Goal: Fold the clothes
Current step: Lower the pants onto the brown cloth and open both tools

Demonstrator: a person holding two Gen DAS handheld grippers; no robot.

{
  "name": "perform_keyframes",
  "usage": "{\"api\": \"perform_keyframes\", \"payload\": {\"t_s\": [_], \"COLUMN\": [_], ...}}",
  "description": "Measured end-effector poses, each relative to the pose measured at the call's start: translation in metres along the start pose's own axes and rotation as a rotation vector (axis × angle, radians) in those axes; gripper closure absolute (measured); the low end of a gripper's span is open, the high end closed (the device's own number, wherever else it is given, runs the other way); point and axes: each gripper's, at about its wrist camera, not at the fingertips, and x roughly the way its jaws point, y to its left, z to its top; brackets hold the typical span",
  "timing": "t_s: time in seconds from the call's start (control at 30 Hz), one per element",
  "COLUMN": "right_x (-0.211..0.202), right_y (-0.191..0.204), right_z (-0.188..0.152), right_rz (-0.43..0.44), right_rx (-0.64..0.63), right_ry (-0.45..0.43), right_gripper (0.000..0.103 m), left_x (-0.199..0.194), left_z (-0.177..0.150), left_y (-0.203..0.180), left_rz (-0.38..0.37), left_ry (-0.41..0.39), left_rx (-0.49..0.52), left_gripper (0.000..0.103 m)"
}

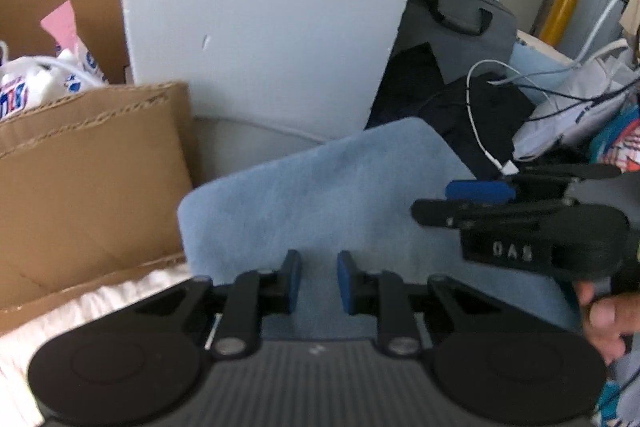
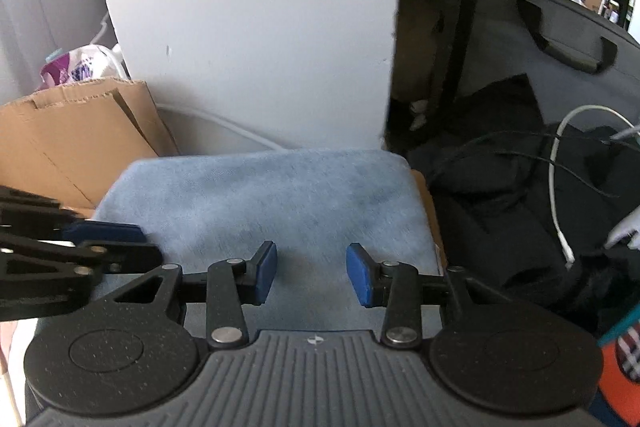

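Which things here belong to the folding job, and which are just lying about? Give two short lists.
Belongs to the job:
- blue cloth, lying folded and flat
- left tongs, open above the cloth
- right tongs, open above the cloth

Just lying about:
- cardboard box
- white cable
- grey suitcase
- black clothes
- plastic bag

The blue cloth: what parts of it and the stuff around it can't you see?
- Blue cloth: near edge hidden by the camera body in both wrist views.
- Cardboard box: cut off by the left edge, left wrist view.
- Dark clothes: folds too dark to make out, right wrist view.
- Printed bag: lettering blurred.
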Motion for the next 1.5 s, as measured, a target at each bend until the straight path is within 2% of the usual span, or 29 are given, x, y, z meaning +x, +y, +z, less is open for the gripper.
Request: {"api": "perform_keyframes", "payload": {"t_s": [0.1, 0.23, 0.4, 0.6, 0.73, 0.8, 0.9, 1.0, 1.1, 1.23, 1.3, 1.33, 1.5], "right_x": [0.007, 0.022, 0.038, 0.046, 0.023, 0.011, -0.008, -0.024, -0.032, -0.031, -0.033, -0.035, -0.041], "right_y": [-0.001, -0.002, -0.004, -0.002, -0.006, -0.008, -0.009, -0.009, -0.002, 0.017, 0.024, 0.026, 0.010], "right_z": [0.005, 0.016, 0.034, 0.037, 0.037, 0.035, 0.029, 0.019, 0.004, -0.022, -0.036, -0.040, -0.056], "right_rz": [0.011, -0.035, -0.098, -0.139, -0.105, -0.069, -0.030, 0.003, 0.043, 0.074, 0.063, 0.067, 0.077], "right_rx": [-0.002, 0.014, 0.040, 0.043, 0.056, 0.048, 0.039, 0.048, 0.039, -0.029, -0.054, -0.047, 0.041], "right_ry": [-0.009, -0.018, 0.008, 0.019, -0.018, -0.007, 0.000, 0.003, 0.015, 0.067, 0.049, 0.049, 0.060], "right_gripper": [0.056, 0.056, 0.056, 0.056, 0.056, 0.056, 0.056, 0.056, 0.056, 0.056, 0.056, 0.056, 0.056], "left_x": [0.008, 0.015, 0.015, 0.001, -0.021, -0.031, -0.046, -0.056, -0.056, -0.037, -0.029, -0.026, -0.019], "left_z": [0.006, 0.009, 0.016, 0.013, 0.006, 0.003, -0.004, -0.011, -0.020, -0.036, -0.043, -0.044, -0.042], "left_y": [0.004, 0.013, 0.016, 0.009, 0.010, 0.008, 0.007, -0.001, -0.012, -0.014, -0.007, -0.004, -0.006], "left_rz": [0.013, 0.029, 0.035, 0.046, -0.006, -0.013, -0.044, -0.076, -0.087, -0.057, -0.048, -0.041, -0.023], "left_ry": [-0.020, -0.037, -0.029, -0.016, -0.010, -0.013, -0.026, -0.029, -0.006, 0.055, 0.054, 0.056, 0.061], "left_rx": [-0.005, -0.009, -0.033, -0.035, -0.052, -0.040, -0.060, -0.051, -0.029, 0.003, -0.011, -0.019, 0.000], "left_gripper": [0.074, 0.062, 0.064, 0.065, 0.061, 0.061, 0.064, 0.078, 0.082, 0.087, 0.090, 0.094, 0.096]}}
